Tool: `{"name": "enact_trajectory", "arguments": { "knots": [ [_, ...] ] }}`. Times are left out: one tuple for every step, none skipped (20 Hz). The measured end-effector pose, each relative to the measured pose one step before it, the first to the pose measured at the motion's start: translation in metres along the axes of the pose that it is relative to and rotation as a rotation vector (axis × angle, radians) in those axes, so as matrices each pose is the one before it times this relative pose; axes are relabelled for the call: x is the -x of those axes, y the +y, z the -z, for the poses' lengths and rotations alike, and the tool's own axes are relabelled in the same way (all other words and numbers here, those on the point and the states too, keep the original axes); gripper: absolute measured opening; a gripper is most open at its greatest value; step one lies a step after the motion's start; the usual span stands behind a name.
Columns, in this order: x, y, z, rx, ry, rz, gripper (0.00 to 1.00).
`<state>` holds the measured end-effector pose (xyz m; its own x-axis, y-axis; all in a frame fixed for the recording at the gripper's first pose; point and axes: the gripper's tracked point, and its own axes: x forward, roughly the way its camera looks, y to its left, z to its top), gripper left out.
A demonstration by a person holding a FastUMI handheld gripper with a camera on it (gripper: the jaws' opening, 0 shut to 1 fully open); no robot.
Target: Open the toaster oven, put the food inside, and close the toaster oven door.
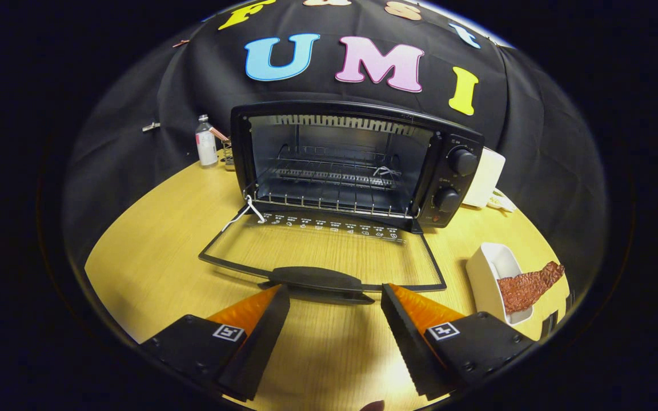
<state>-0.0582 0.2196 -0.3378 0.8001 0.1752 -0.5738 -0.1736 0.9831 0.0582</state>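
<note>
The gripper (334, 297) has its jaws spread wide and holds nothing; bare wooden table (152, 228) shows between them. Just ahead of the fingertips lies the door handle (315, 279) of the toaster oven (357, 165), whose glass door (323, 251) is folded all the way down, flat over the table. Beyond the door the cavity stands open with its wire rack (334, 177) in place, and the two control knobs (462, 161) sit on the panel off to the right of the cavity.

The food (529, 285), a reddish strip that looks like bacon or jerky, lies to the right of the right finger, draped in a white dish (486, 274) with one end hanging over the far rim.

By my reading the opening is done and the pick-up comes next. To do it well, swing the open jaws right, clear of the handle, and come down over the strip where it rises above the dish rim, so both fingers close on the food alone and not the dish wall. Grip across the narrow width, lift straight up, then carry it above the lowered door and onto the rack
</note>
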Motion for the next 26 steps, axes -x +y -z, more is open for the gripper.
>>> {"name": "enact_trajectory", "arguments": {
  "knots": [
    [0.00554,0.00012,-0.00331,-0.00681,-0.00638,-0.01097,0.99],
    [0.00688,0.00095,-0.00579,-0.00322,-0.01025,-0.01316,0.99],
    [0.00789,0.00034,-0.00658,0.00127,-0.01396,-0.019,0.99],
    [0.0085,0.00058,-0.0089,0.00551,-0.01506,-0.01915,0.99],
    [0.00974,-0.00066,-0.01017,0.0049,-0.01651,-0.0269,0.99],
    [0.00978,-0.00297,-0.01046,0.00633,-0.01486,-0.0205,0.99],
    [0.01216,-0.00686,-0.01035,0.00517,-0.02074,-0.01747,0.99],
    [0.01049,-0.00926,-0.01195,0.00577,-0.01947,-0.01393,0.98],
    [0.00891,-0.01044,-0.00861,0.00064,-0.00767,-0.0166,0.98],
    [0.0093,-0.01251,-0.00754,-0.00561,-0.00296,-0.011,0.98],
    [0.01011,-0.01485,-0.00685,-0.01053,-0.00239,-0.00904,0.98],
    [0.01042,-0.01429,-0.00748,-0.01173,0.00013,-0.01033,0.98],
    [0.01093,-0.01121,-0.00676,0.00099,-0.00287,-0.01692,0.98],
    [0.00873,-0.01369,-0.00655,0.00667,-0.00421,-0.00715,0.98],
    [0.00783,-0.01494,-0.00337,0.00302,0.00074,-0.01045,0.98],
    [0.00618,-0.01485,-0.002,-0.00429,0.00525,-0.00333,0.98],
    [0.00372,-0.01757,0.00189,-0.0087,0.01184,-0.00026,0.98],
    [0.00279,-0.01863,0.00362,-0.00712,0.01739,0.01077,0.98],
    [0.00197,-0.02002,0.00541,-0.00652,0.02146,0.01823,0.98],
    [0.00047,-0.01797,0.00432,-0.01165,0.01809,0.01057,0.98],
    [-0.00203,-0.01325,0.00556,-0.01616,0.01866,0.00128,0.98],
    [-0.0039,-0.00957,0.00784,-0.01456,0.02544,-0.00736,0.98],
    [-0.00483,-0.01014,0.00999,-0.00926,0.02662,-0.00316,0.98],
    [-0.00607,-0.01116,0.00932,-0.01149,0.03294,0.00145,0.99],
    [-0.00826,-0.01189,0.01035,-0.01803,0.03545,0.0053,0.99],
    [-0.00827,-0.01085,0.00862,-0.02462,0.02968,-0.0013,0.99]
  ]
}}
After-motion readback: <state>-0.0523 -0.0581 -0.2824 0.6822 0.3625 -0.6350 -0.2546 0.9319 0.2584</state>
